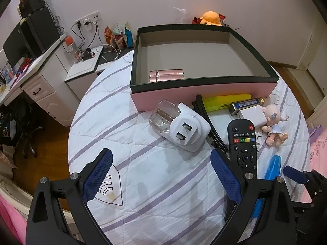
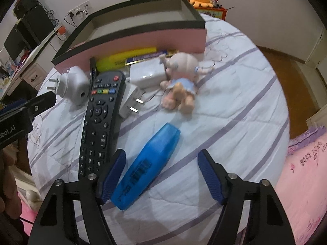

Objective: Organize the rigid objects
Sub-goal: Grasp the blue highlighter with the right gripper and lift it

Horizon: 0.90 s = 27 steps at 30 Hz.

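Observation:
A pink box [image 1: 204, 87] with a dark rim stands at the back of the bed and holds a rose-gold cylinder [image 1: 166, 75]. In front of it lie a white plug device [image 1: 190, 130], a black remote [image 1: 243, 145], a yellow case [image 1: 226, 100], a harmonica [image 1: 245, 104], a white charger [image 2: 147, 71], a doll [image 2: 179, 81] and a blue case [image 2: 149, 167]. My left gripper [image 1: 161, 175] is open, above the sheet, short of the plug device. My right gripper [image 2: 161, 175] is open, its jaws on either side of the blue case's near end.
A white sheet with purple stripes [image 1: 163, 204] covers the bed. A black hair clip [image 1: 208, 122] lies between plug device and remote. A white desk [image 1: 40, 77] with speakers stands left. A pink pillow [image 2: 302, 173] lies right. An orange plush toy [image 1: 211, 17] sits behind the box.

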Available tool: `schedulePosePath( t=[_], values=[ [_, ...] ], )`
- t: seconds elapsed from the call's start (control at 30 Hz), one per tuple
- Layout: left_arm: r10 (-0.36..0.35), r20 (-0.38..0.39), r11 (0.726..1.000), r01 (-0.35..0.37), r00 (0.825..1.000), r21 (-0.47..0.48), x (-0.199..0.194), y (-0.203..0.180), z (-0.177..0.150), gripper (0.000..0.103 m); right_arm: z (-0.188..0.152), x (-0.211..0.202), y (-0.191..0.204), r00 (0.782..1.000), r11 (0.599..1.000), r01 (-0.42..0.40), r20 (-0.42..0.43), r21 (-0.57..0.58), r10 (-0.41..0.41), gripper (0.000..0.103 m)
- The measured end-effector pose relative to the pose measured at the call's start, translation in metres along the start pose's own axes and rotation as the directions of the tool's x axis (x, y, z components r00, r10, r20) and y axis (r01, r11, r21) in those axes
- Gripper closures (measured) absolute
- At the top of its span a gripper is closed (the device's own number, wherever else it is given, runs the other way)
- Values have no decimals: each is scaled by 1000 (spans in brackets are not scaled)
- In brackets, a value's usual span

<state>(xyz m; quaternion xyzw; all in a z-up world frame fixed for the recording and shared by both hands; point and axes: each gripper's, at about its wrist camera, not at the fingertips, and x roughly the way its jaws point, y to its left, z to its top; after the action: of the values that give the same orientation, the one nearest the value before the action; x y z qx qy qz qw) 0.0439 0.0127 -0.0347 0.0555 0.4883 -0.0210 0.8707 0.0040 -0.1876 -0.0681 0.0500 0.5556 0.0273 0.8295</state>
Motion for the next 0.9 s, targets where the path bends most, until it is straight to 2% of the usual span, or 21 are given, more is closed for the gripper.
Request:
schedulePosePath(
  t=[0.13, 0.3, 0.43, 0.47, 0.5, 0.7, 0.9],
  values=[
    [0, -2, 1000, 0, 1000, 4, 1, -1, -1, 5, -2, 5, 2, 1000, 1000, 18, -3, 8, -18, 36],
    [-3, -9, 1000, 3, 1000, 15, 4, -4, -2, 5, 0, 6, 8, 999, 999, 32, 4, -31, -32, 59],
    [-5, -10, 1000, 5, 1000, 23, 4, -7, -3, 5, -3, 6, 19, 1000, 998, 22, 3, -66, -22, 72],
    [-4, -10, 1000, 4, 1000, 23, 4, -7, -3, 5, -3, 6, 19, 1000, 998, 16, 2, -69, -16, 82],
    [-3, -10, 1000, 4, 1000, 23, 4, -7, -3, 5, -3, 5, 18, 1000, 997, 2, -1, -72, -2, 84],
    [-3, -9, 1000, 3, 1000, 23, 3, -7, -3, 5, -4, -4, 17, 999, 994, -49, 4, -94, 50, 84],
    [0, -9, 1000, 0, 1000, 23, 2, -6, 0, 5, 4, -15, 17, 998, 993, -54, 26, -106, 57, 84]
  ],
)
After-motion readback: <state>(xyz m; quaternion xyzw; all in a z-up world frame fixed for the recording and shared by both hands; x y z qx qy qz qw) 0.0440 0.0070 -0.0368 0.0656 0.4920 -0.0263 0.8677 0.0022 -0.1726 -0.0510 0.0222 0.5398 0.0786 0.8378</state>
